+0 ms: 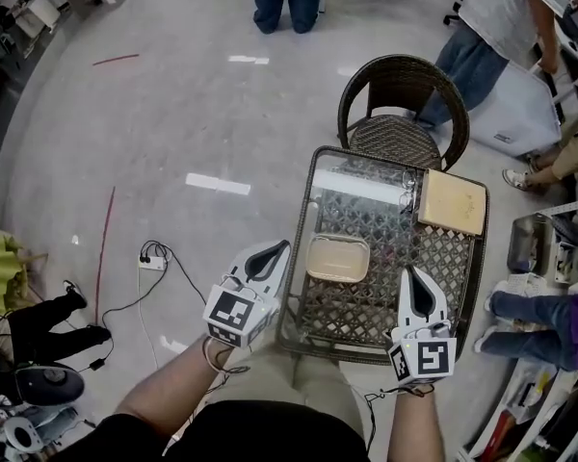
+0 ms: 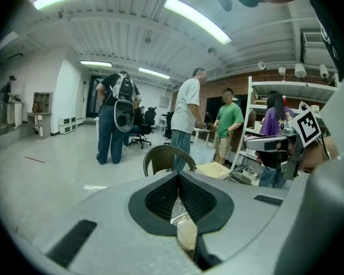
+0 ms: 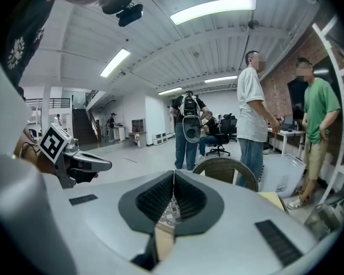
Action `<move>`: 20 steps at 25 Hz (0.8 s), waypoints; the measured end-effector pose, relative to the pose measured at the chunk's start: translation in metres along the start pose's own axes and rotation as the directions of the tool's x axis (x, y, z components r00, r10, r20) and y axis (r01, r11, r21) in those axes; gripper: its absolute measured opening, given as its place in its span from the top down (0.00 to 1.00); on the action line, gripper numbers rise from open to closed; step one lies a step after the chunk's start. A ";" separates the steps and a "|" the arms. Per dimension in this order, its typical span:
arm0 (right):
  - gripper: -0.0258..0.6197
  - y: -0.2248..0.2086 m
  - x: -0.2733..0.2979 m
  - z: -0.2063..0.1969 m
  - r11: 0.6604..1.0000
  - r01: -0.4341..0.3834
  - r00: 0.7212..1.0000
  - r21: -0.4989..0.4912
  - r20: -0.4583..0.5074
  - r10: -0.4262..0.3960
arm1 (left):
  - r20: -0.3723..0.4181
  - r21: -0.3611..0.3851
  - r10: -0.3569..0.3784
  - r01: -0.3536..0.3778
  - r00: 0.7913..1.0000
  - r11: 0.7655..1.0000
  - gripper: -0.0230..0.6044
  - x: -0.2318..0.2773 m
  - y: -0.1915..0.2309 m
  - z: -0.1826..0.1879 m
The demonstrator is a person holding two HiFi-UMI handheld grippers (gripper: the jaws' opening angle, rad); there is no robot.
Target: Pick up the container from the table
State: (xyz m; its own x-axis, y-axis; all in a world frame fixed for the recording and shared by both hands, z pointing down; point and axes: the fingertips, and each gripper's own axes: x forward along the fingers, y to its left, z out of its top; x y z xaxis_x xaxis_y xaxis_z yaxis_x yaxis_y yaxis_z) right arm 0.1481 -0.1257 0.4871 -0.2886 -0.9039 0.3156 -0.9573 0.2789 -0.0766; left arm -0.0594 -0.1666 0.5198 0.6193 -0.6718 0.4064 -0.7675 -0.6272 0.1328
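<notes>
Since the container [image 1: 338,259] sits flat on the table [image 1: 376,215], left of center and toward the near half, it falls between the two tools and slightly farther out than their tips. Its long side runs left to right, short ends facing each tool. The left gripper [image 1: 281,248] is at the table's left rim, tip just beside the container's left end. The right gripper [image 1: 410,273] is over the near right part of the table, a bit more apart from the right end. Left looks nearer. Both have jaws pressed together with nothing in them, and neither touches the container. Judgement: either one must spread its jaws before it can take an edge. A tan board [image 1: 452,201] lies at the far right corner, clear of the container, and a wicker chair [image 1: 405,104] stands beyond the table.
</notes>
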 end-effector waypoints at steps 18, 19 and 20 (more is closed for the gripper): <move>0.94 -0.003 0.039 -0.100 0.998 -0.003 0.976 0.067 -0.219 0.018 | -0.135 -0.040 0.002 -0.007 0.991 0.999 0.95 0.031 0.008 -0.071; 0.94 -0.004 0.041 -0.106 0.998 -0.003 0.972 0.070 -0.236 0.019 | -0.140 -0.041 0.010 -0.016 0.990 0.999 0.95 0.032 0.011 -0.073; 0.94 -0.005 0.044 -0.112 0.997 -0.002 0.968 0.072 -0.251 0.020 | -0.145 -0.043 0.019 -0.025 0.989 0.999 0.95 0.034 0.013 -0.076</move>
State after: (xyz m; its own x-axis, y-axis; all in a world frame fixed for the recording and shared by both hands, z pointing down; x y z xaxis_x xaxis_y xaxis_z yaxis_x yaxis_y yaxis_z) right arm 0.1426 -0.1303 0.6069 -0.2935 -0.7882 0.5409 -0.9556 0.2564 -0.1449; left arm -0.0608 -0.1677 0.6038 0.5742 -0.6190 0.5358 -0.7892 -0.5926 0.1610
